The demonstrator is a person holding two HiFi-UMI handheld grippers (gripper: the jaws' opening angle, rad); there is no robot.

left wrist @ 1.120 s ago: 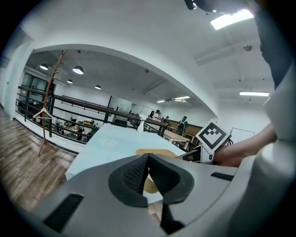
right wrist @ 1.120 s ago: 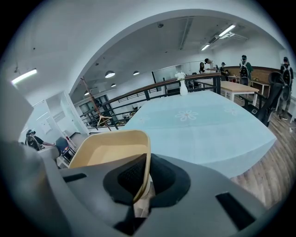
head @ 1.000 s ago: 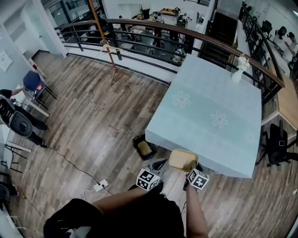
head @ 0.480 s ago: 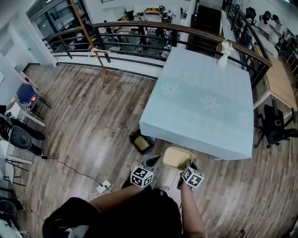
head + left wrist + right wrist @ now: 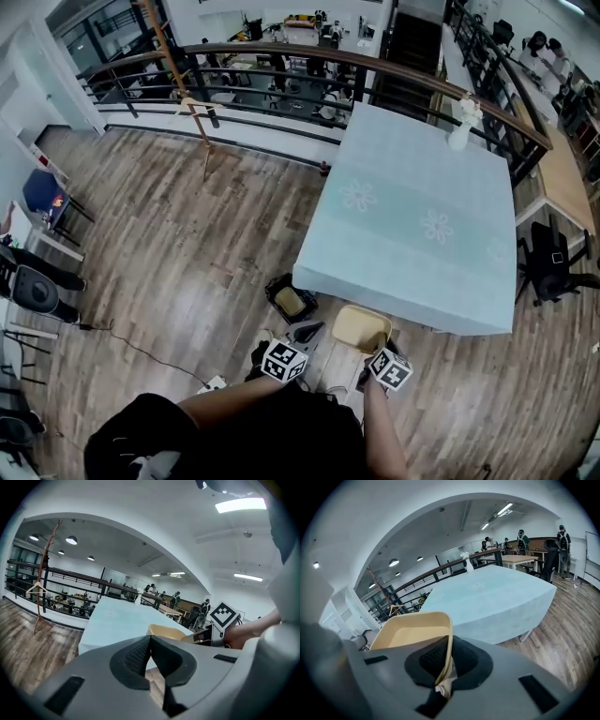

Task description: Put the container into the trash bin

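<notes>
A tan, shallow container [image 5: 361, 328] hangs over the floor just off the table's near edge, with my right gripper [image 5: 375, 350] shut on its rim. In the right gripper view the container [image 5: 410, 630] fills the lower left, and its thin wall is pinched between the pads of the right gripper [image 5: 447, 658]. A black trash bin [image 5: 291, 300] stands on the wood floor to the container's left, with something yellowish in it. My left gripper [image 5: 307, 332] is shut and empty between bin and container; the left gripper [image 5: 150, 641] faces the container [image 5: 166, 631].
The table [image 5: 422, 216] has a pale blue cloth and a white vase [image 5: 462, 122] at its far corner. A railing [image 5: 281, 56] runs along the back. A power strip [image 5: 214, 382] and cable lie on the floor at left, a black chair [image 5: 553, 272] at right.
Both grippers and the held container have drifted slightly left, toward the bin. The head view has swayed. Neither gripper's jaws have changed.
</notes>
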